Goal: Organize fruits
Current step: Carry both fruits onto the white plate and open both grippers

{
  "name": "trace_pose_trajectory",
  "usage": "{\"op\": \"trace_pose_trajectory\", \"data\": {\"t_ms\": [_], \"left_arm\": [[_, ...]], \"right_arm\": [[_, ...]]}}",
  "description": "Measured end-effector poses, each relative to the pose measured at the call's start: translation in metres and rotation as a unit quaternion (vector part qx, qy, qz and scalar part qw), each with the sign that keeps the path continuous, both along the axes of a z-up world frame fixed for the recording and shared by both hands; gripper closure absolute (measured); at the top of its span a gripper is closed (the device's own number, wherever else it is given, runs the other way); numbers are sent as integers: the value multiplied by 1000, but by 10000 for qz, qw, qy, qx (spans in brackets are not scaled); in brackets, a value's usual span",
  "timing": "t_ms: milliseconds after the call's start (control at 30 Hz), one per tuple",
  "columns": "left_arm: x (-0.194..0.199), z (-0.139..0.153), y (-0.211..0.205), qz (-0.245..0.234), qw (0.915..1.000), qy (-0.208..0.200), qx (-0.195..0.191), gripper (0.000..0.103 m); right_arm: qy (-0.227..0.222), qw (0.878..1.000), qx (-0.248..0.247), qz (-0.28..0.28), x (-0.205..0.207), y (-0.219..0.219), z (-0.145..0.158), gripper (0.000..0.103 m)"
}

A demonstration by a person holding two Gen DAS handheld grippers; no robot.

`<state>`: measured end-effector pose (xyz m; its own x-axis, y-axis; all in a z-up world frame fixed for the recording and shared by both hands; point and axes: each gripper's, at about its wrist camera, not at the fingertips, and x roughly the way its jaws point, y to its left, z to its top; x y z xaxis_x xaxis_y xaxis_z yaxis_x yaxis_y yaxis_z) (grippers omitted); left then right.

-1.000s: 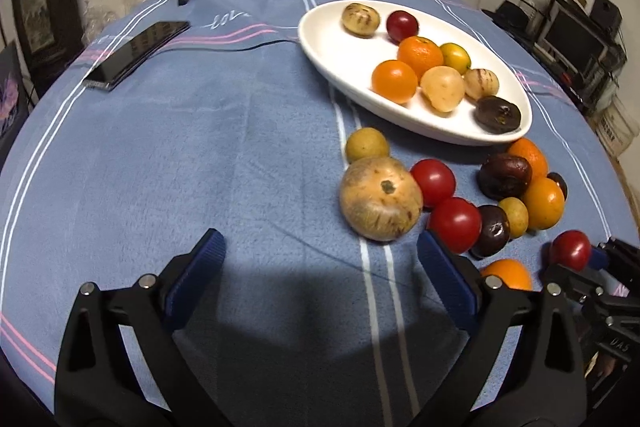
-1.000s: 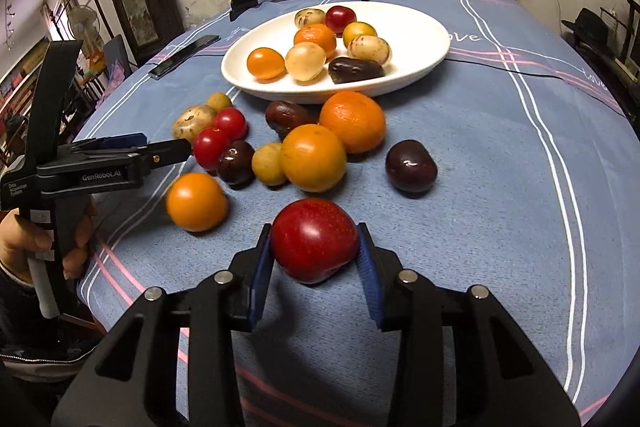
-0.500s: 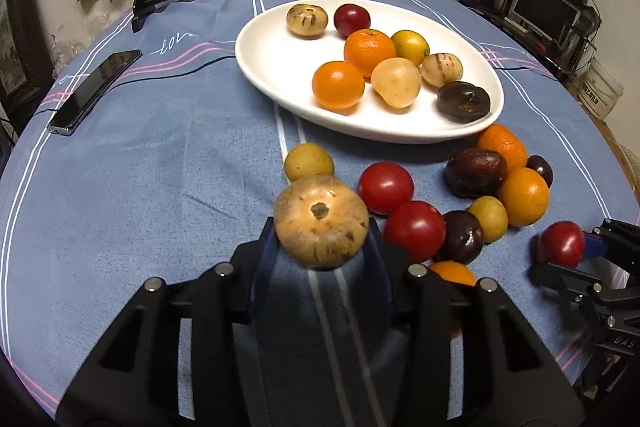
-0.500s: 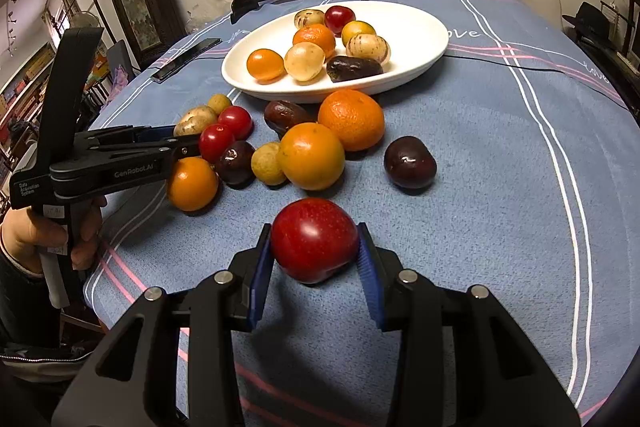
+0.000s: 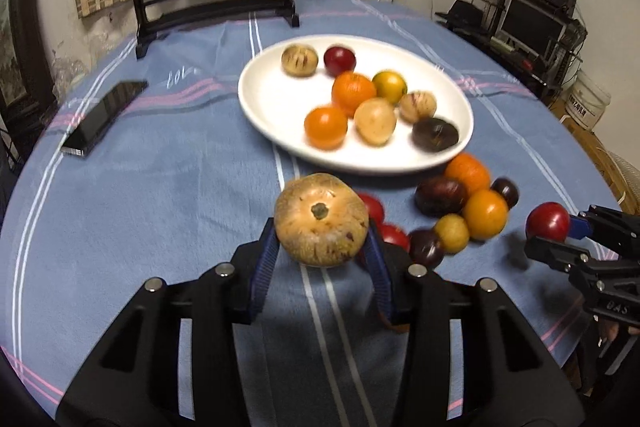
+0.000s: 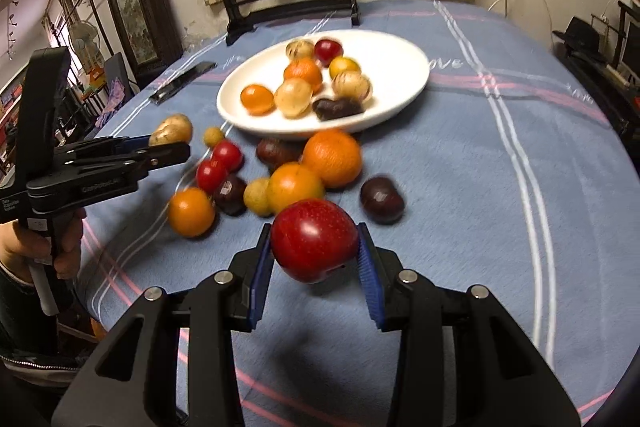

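Eight fruits fill our white plate [image 5: 256, 107]; our left gripper [image 5: 322, 259] pinches a tan fruit [image 5: 321, 219], right gripper [image 6: 316, 259] a red plum [image 6: 314, 239]; ten loose fruits [image 6: 292, 171] remain on the bench.

A round table [image 5: 120, 195] carried a blue striped cloth [image 6: 460, 163]. Directly on it ahead of the left gripper [image 5: 322, 259] lay a white oval plate [image 5: 272, 107], a loose fruit cluster [image 6: 280, 171] between plate and grippers, a dark phone [image 5: 102, 117] far left, and a framed screen stand [image 5: 212, 15] at the far edge.
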<state>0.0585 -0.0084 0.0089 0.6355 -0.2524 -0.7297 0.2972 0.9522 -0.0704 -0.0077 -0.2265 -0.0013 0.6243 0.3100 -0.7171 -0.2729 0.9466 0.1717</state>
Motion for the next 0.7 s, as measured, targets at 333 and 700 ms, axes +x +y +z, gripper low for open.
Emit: {"op": "trace_pose_trajectory", "data": {"t_ms": [333,700], "left_arm": [[52,30,-16,49,9995,-258,-200,59],[123,28,-31,268,9992,-132,-247,59]], "right_arm": [[-564,9980,61,-268,43,-2,37,62],[-661,9973,28,-307,127,20,52,62]]}}
